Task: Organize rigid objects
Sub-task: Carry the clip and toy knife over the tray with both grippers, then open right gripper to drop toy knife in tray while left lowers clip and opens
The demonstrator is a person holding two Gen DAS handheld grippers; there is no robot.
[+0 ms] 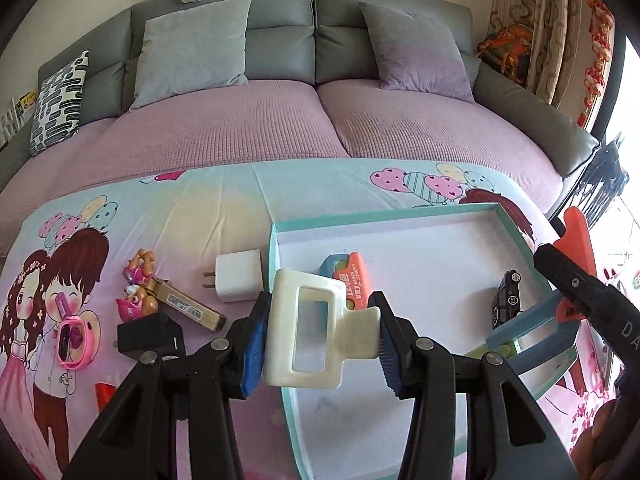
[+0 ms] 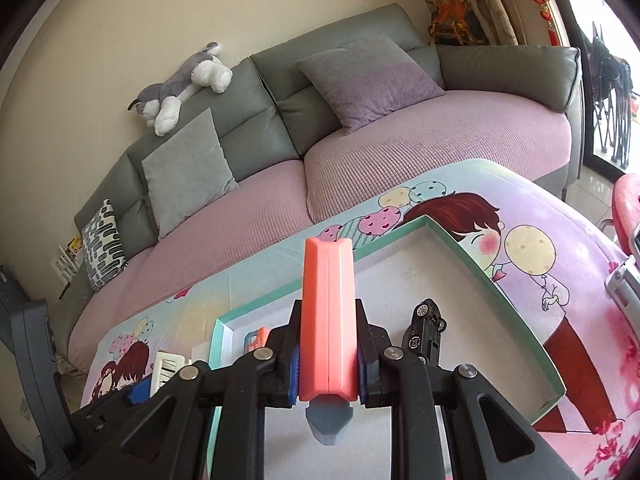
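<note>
Teal-rimmed and white inside, the shallow box [image 1: 400, 220] is the biggest thing on the cartoon-printed surface [image 1: 200, 200], and it serves as the collecting tray. Inside it lie an orange and blue utility knife [image 1: 352, 276] near the left wall and a small black toy car [image 1: 506, 296] toward the right; most of the floor is bare.

Both hands appear to be mid-delivery. The right hand-held gripper [image 2: 328, 364] is clamped shut on a coral-pink and blue clip [image 2: 328, 312], held upright over the box just beside the toy car [image 2: 426, 328]. The left hand-held gripper [image 1: 320, 340] grips a cream-white hair claw [image 1: 316, 332] between its blue pads, hanging over the box's left wall, partly inside and partly out.

My judgement: the step is carrying these two pieces into the box. Next, each should be brought over bare floor, clear of the knife and car, lowered, and released.

Outside the box, to its left, wait a white plug adapter [image 1: 238, 280] just beside the wall, a black adapter [image 1: 150, 338], a gold-brown stick-shaped item [image 1: 188, 306], small pink toy figures [image 1: 138, 280] and a pink ring-shaped toy [image 1: 74, 336].
</note>
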